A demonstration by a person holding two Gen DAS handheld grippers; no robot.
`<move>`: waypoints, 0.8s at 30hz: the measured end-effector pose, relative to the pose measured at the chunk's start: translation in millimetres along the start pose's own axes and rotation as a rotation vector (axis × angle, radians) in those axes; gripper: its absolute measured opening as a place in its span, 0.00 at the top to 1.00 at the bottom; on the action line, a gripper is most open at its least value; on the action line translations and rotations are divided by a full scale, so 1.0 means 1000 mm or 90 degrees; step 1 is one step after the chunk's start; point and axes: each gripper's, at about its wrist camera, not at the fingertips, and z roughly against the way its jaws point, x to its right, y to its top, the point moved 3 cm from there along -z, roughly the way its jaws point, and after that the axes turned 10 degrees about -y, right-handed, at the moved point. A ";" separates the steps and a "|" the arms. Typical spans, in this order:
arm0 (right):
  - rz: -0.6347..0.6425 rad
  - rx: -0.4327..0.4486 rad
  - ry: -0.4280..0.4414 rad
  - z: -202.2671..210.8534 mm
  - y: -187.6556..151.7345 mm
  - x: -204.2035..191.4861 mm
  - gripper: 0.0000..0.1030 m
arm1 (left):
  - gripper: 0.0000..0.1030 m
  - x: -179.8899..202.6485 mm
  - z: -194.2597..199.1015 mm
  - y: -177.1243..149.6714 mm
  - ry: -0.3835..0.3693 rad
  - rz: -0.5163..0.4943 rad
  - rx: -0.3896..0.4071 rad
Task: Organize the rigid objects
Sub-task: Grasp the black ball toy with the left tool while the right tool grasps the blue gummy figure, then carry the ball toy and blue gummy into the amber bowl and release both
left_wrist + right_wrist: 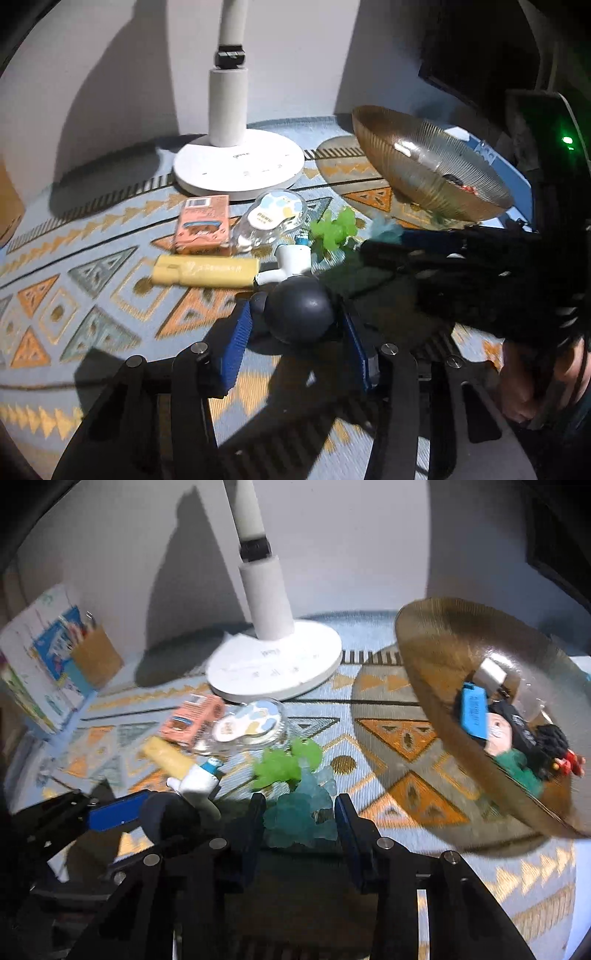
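Two handheld grippers work side by side. Lower centre of the left wrist view: the left gripper [297,328], blue pads either side of a dark grey rubbery ball [299,309]; the right pad seems to touch, the left shows a sliver of gap, so a firm clamp cannot be confirmed. Lower centre of the right wrist view: the right gripper [300,819] brackets a translucent teal gummy-like figure [301,818], pads close on both sides (contact is blurred).

Risks, as judged: the round ball may squirt out of an off-centre pinch into the white plastic fitting [286,263] just behind; the two tools, close together, may collide.

Upper right: a ribbed amber glass bowl [391,146], tilted, already holds small items. Surface: a woven blue-and-orange patterned mat [96,273]; white lamp base [238,166] and plain wall behind.
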 end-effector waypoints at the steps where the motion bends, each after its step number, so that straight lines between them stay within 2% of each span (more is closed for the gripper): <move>1: -0.001 0.011 0.005 0.010 -0.003 0.001 0.64 | 0.56 0.001 0.006 -0.004 -0.003 0.006 0.005; 4: 0.006 0.031 0.013 0.041 -0.020 0.005 0.64 | 0.56 0.006 0.024 -0.024 -0.012 0.024 0.012; 7: 0.013 0.028 0.018 0.056 -0.044 0.006 0.64 | 0.56 0.009 0.034 -0.046 -0.010 0.040 0.007; 12: 0.041 -0.007 0.016 0.051 -0.079 0.000 0.64 | 0.56 0.007 0.036 -0.066 -0.008 0.068 -0.002; 17: 0.083 -0.007 -0.001 0.044 -0.087 -0.011 0.64 | 0.56 0.009 0.034 -0.066 0.006 0.064 0.006; 18: 0.085 -0.007 0.003 0.043 -0.086 -0.012 0.60 | 0.55 0.009 0.035 -0.067 0.004 0.067 0.007; 19: 0.084 -0.011 0.010 0.042 -0.087 -0.012 0.48 | 0.54 0.008 0.035 -0.067 0.001 0.072 0.007; 20: 0.080 -0.014 0.021 0.041 -0.086 -0.011 0.46 | 0.48 0.006 0.034 -0.067 -0.003 0.078 0.006; 21: 0.076 -0.011 0.026 0.042 -0.086 -0.008 0.40 | 0.48 0.004 0.034 -0.067 -0.002 0.085 0.007; 24: 0.070 -0.012 0.026 0.041 -0.086 -0.007 0.40 | 0.48 0.001 0.032 -0.066 -0.014 0.099 0.006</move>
